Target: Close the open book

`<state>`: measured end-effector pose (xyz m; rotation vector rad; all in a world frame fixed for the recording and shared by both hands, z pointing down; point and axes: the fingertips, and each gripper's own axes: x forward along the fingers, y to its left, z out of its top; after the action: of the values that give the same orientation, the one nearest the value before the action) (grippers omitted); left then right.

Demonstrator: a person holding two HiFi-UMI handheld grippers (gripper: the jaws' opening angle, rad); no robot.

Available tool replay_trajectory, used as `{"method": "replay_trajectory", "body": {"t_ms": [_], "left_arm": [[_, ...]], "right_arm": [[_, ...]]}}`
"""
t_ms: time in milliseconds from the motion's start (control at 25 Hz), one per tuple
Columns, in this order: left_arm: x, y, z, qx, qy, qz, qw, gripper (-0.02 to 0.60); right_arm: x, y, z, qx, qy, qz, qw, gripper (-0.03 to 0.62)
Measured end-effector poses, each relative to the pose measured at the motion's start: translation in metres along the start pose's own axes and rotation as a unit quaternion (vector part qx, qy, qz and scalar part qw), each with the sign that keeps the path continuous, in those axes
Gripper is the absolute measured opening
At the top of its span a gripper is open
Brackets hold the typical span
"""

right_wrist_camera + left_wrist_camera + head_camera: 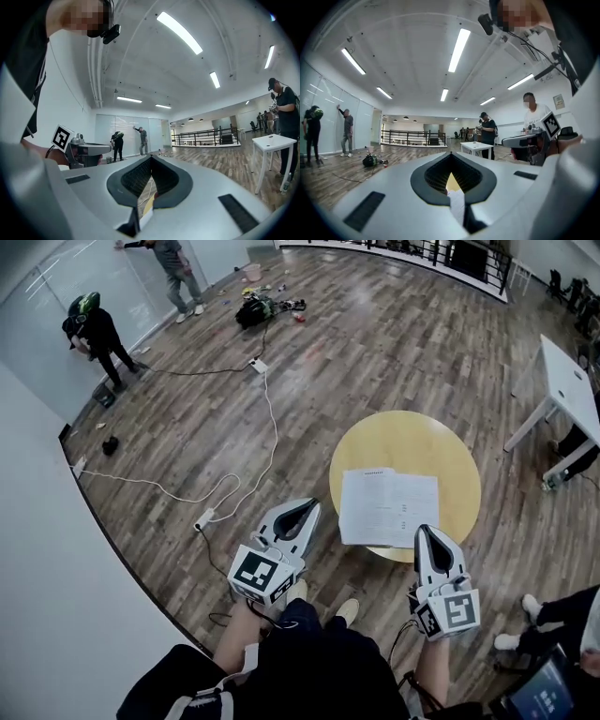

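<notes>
From where I stand nothing is done yet: the book (388, 507) lies open, pages up, on the round yellow table (403, 439) right of centre, while the left gripper (302, 510) and right gripper (427, 534) hover below it, jaws pinched together, empty.

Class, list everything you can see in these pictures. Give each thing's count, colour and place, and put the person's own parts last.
table: one, yellow, round, centre
book: one, white pages, open on the table's near edge
desk: one, white, far right
cables: several, white, left of the table
bag: one, black, beyond the cables
bystanders: two, dark and grey tops, far left
left gripper: one, grey-white, shut, left of the book
right gripper: one, grey-white, shut, by the book's near right corner
</notes>
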<state>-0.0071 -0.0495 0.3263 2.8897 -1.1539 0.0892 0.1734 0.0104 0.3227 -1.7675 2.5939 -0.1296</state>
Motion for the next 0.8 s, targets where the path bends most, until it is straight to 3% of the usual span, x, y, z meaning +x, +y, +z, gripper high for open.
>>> {"method": "replay_trajectory", "body": {"t_ms": [320, 800], "left_arm": [[-0.04, 0.022, -0.007, -0.007, 0.003, 0.06, 0.9982, -0.002], [-0.038, 0.034, -0.044, -0.039, 0.027, 0.047, 0.9978, -0.002]], "right_arm": [[0.025, 0.032, -0.008, 0.002, 0.009, 0.056, 0.998, 0.002], [0.049, 0.047, -0.04, 0.014, 0.048, 0.057, 0.997, 0.002]]}}
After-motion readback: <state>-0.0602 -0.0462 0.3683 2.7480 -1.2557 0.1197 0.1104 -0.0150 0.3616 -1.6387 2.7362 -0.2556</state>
